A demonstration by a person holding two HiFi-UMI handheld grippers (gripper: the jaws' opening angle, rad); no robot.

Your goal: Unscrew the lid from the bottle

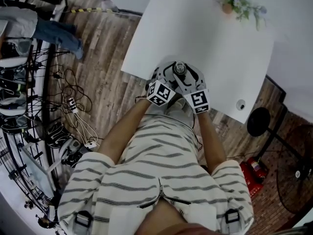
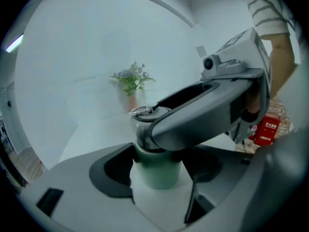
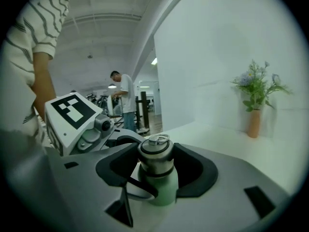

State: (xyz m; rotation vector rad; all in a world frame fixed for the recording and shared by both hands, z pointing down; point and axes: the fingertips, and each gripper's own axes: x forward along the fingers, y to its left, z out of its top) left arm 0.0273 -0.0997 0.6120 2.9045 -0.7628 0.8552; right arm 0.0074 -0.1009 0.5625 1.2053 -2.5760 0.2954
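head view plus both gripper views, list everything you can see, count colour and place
white table: one, white, centre
pale green bottle: one, green, at the table's near edge
grey metal lid: one, grey, on the bottle
terracotta vase of blue flowers: one, table's far side
red box: one, red, floor right
cables: several, black and white, wooden floor left
left gripper: one, grey, shut on the bottle's body
right gripper: one, grey, shut on the lid
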